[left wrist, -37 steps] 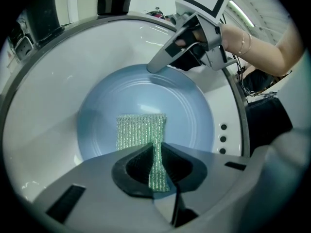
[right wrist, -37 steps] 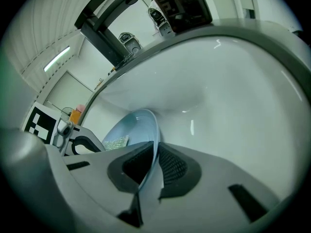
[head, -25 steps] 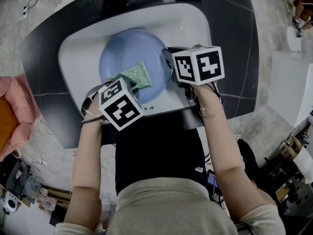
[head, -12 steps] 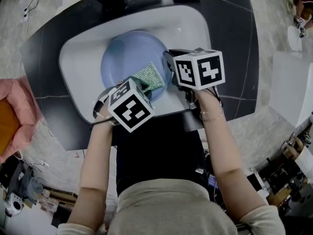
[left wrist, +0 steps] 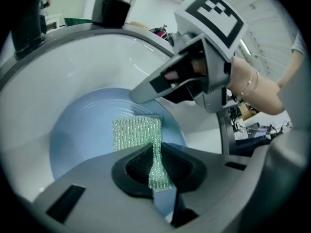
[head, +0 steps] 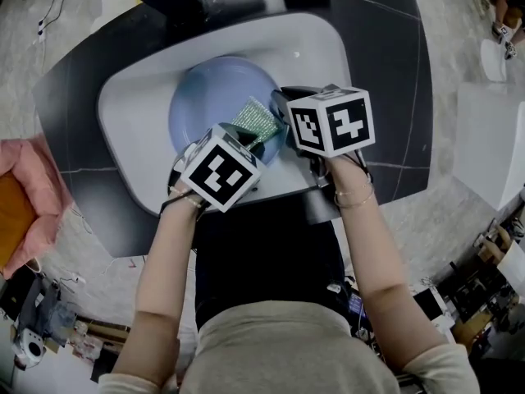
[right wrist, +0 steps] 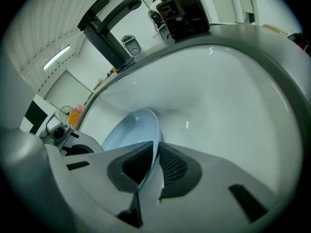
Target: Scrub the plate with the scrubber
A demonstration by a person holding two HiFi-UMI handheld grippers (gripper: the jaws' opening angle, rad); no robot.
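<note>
A pale blue plate [head: 215,98] lies in the white sink [head: 131,97]. My right gripper [right wrist: 154,160] is shut on the plate's [right wrist: 132,129] right rim, which runs edge-on between its pads. My left gripper [left wrist: 158,165] is shut on a green mesh scrubber [left wrist: 138,132], whose free end lies flat on the plate [left wrist: 82,130] near the right rim. In the head view the scrubber [head: 256,118] sits between the two marker cubes, with the left gripper [head: 246,142] low over the plate's near edge and the right gripper [head: 285,113] beside it.
A black tap [right wrist: 108,30] and a dark soap dispenser [right wrist: 182,11] stand at the sink's far side. A dark counter [head: 74,97] surrounds the basin. A pink cloth [head: 25,179] lies at the left, off the counter.
My left gripper has moved to the right across the plate with the scrubber and has rolled. The right gripper and the plate have stayed in place.
</note>
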